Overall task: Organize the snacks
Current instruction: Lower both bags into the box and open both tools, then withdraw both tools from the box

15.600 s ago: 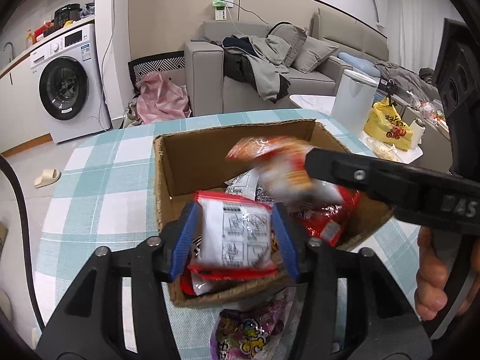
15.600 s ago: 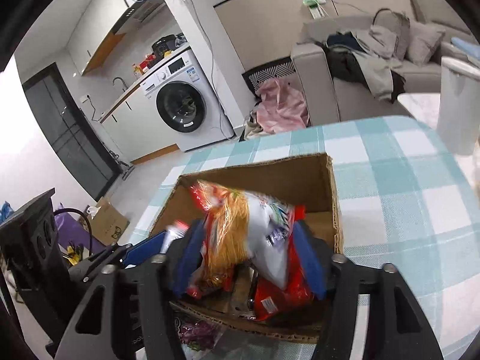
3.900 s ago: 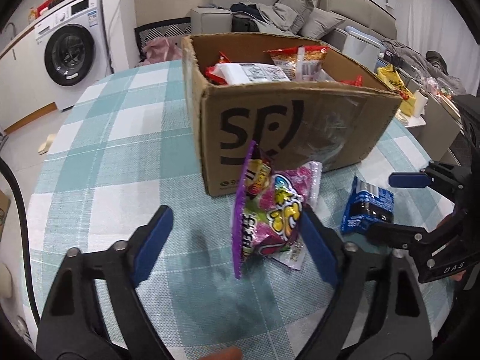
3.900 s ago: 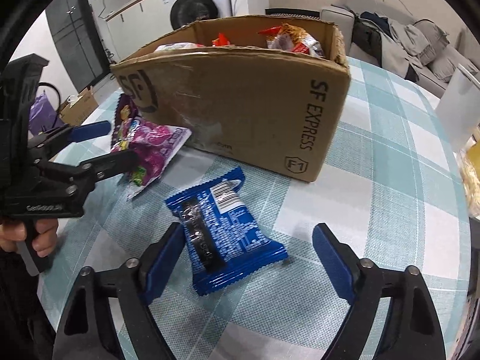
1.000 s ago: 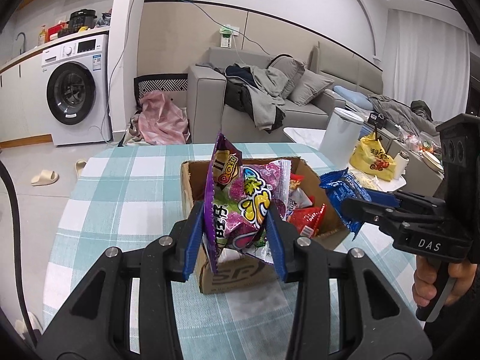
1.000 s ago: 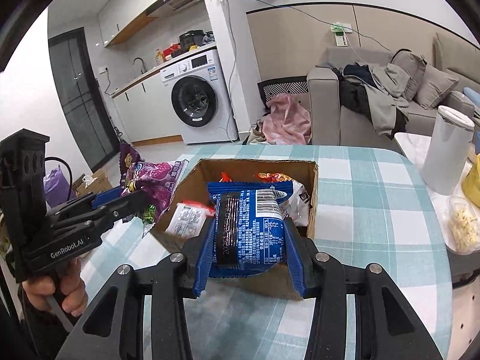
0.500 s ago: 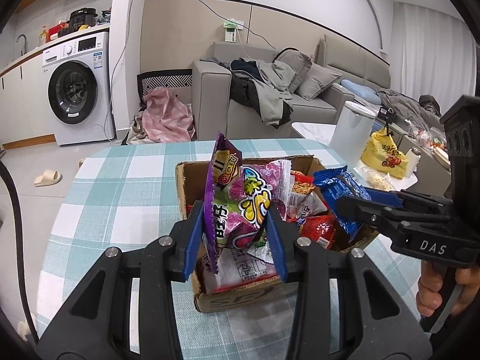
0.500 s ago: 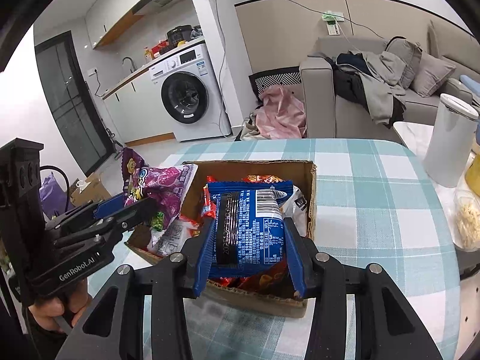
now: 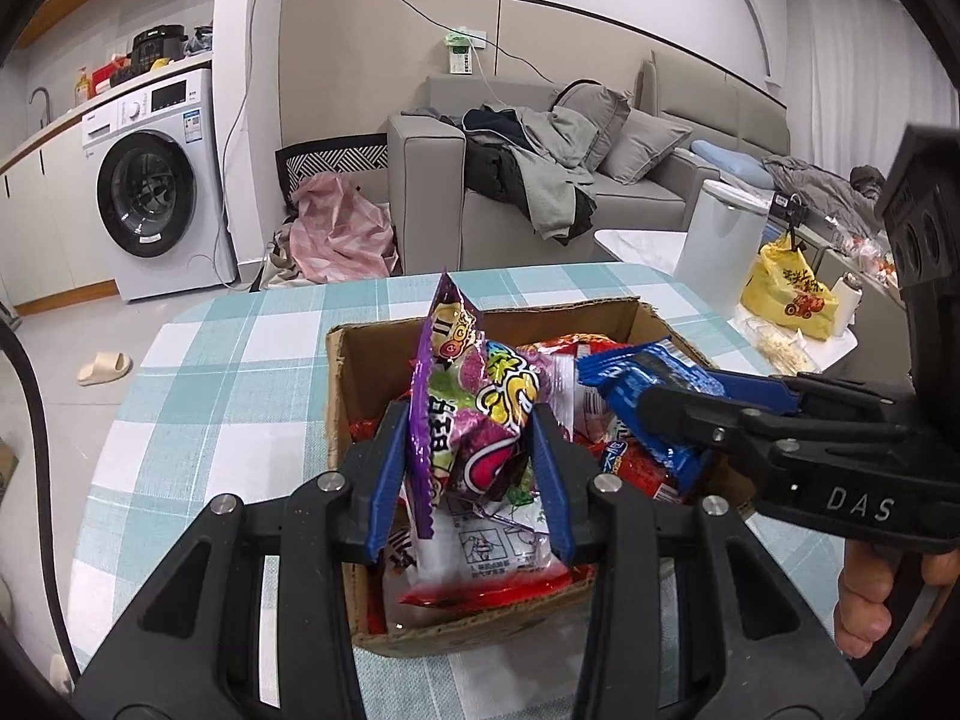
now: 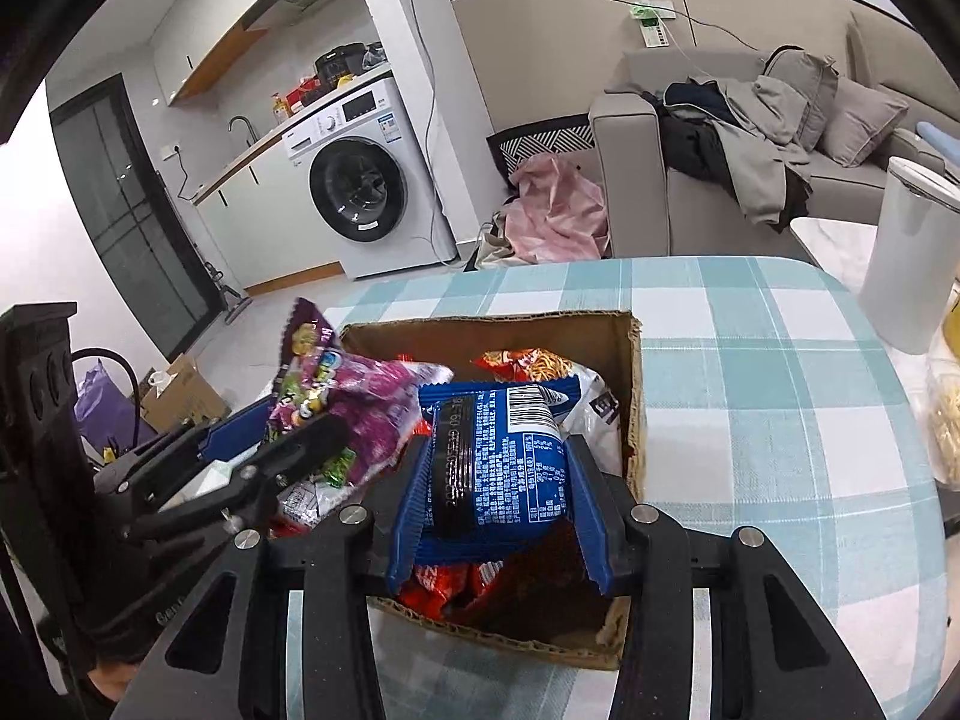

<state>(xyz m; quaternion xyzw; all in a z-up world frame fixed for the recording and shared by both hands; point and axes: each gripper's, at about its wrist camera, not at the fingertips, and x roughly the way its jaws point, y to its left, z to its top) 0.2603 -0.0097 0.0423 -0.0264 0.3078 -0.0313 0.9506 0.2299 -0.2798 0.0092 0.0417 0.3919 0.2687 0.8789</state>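
An open cardboard box stands on the checked table, with several red and white snack packets inside. My left gripper is shut on a purple candy bag, held upright over the box's near left part. My right gripper is shut on a blue biscuit packet, held over the box's near right part. Each gripper shows in the other's view, side by side above the box.
The teal and white checked tablecloth surrounds the box. A white bin, a yellow bag, a grey sofa and a washing machine lie beyond the table. A person's hand holds the right gripper's handle.
Both grippers have moved forward and down with their packets, from in front of the box to over its open top. The box looms larger and lower in both views.
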